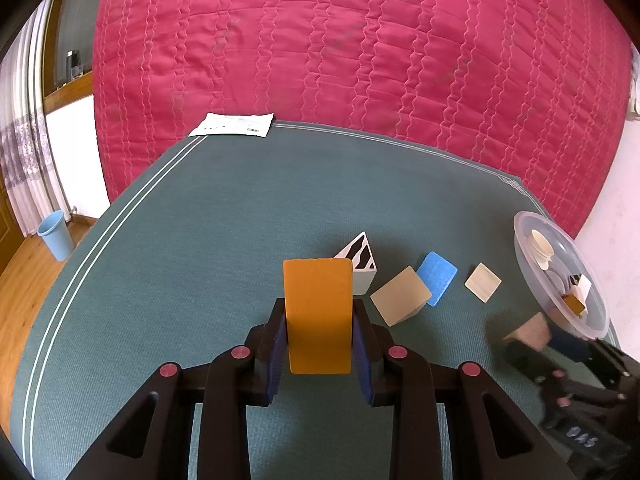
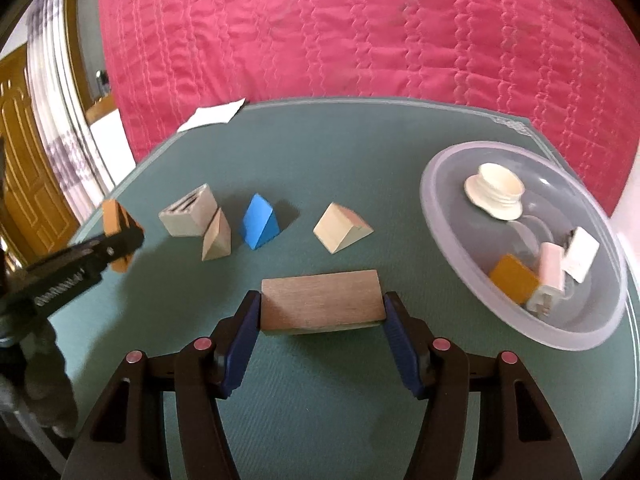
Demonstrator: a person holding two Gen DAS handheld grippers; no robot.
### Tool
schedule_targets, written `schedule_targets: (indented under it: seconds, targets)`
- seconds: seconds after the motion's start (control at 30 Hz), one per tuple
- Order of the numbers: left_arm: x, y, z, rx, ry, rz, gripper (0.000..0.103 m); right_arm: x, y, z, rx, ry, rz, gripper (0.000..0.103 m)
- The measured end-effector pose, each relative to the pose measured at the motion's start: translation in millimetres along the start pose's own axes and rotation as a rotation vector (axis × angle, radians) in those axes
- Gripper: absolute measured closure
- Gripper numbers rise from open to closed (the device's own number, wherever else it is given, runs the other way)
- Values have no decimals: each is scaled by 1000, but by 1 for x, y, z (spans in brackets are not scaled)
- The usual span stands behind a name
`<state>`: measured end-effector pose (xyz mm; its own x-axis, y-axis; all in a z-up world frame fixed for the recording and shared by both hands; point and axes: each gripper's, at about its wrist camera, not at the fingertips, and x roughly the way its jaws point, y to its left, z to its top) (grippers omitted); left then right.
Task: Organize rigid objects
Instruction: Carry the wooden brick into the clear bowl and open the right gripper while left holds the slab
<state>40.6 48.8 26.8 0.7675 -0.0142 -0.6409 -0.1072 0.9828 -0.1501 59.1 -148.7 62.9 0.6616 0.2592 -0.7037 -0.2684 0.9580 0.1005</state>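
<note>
My left gripper (image 1: 319, 309) is shut on an upright orange block (image 1: 318, 320) held above the green mat; the right wrist view shows this gripper (image 2: 120, 236) at far left. My right gripper (image 2: 322, 304) is shut on the ends of a brown wooden block (image 2: 320, 298), just off the mat. On the mat lie a striped block (image 2: 188, 212), a tan wedge (image 2: 218, 236), a blue wedge (image 2: 260, 222) and a pale wedge (image 2: 340, 228). A clear plastic bowl (image 2: 440, 216) at right holds a cream spool (image 2: 496, 190), an orange block (image 2: 514, 278) and pink and white pieces.
The green mat (image 1: 200, 260) lies on a bed with a pink quilt (image 1: 360, 40) behind it. A white paper (image 1: 234, 124) rests at the mat's far left corner. A blue bin (image 1: 56, 236) stands on the wooden floor to the left.
</note>
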Motion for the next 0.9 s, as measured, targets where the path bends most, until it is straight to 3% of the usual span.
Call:
schedule_targets:
  seconds: [0.43,0.9]
  targets:
    - [0,-5,-2,16,1,-1,72,-51,-59,-2,174,-114,-86,42]
    - [3,-9,-4,28,11,9,72,-73,-121,-6,292,-165,-208,42]
